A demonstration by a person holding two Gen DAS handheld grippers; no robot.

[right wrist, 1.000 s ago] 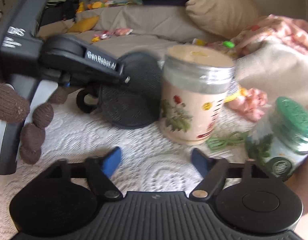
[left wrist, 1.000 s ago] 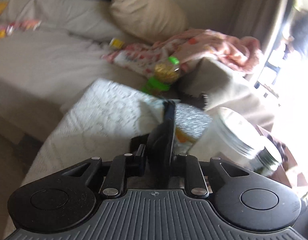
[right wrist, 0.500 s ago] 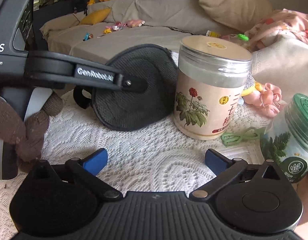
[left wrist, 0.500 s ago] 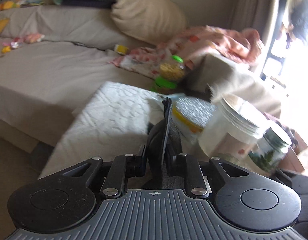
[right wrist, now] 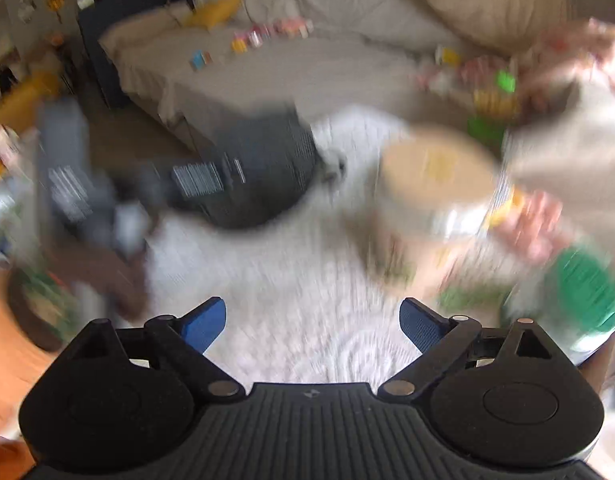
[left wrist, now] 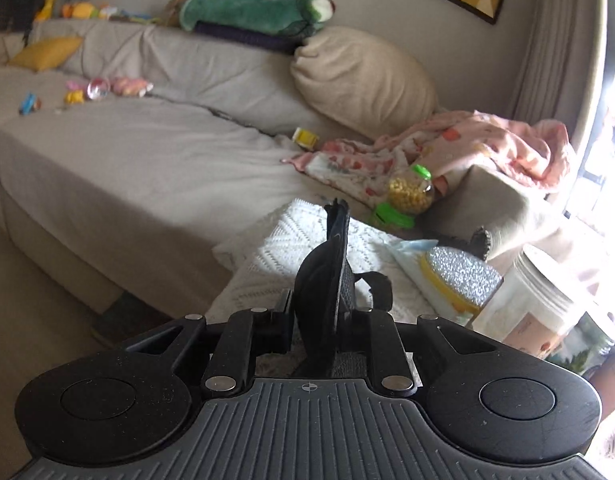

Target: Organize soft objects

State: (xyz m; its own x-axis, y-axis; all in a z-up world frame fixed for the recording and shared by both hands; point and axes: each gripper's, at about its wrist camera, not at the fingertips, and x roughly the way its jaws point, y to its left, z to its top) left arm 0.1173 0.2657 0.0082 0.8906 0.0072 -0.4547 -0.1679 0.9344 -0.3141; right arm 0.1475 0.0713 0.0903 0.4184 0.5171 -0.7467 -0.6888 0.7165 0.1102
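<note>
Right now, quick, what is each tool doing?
Left tool: shut on the black eye mask.
Right tool: open, jaws closing a bit, nothing between them.

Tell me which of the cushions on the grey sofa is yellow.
The small flat yellow cushion at the sofa's far left end; the big round beige cushion lies under the green plush toy.

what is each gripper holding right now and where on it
The left gripper is shut on the black eye mask, pinching one cup edge-on. The right gripper holds nothing; its jaws are closing on empty air.

Right view motion-blurred — jar (right wrist: 435, 184) label unreadable.
</note>
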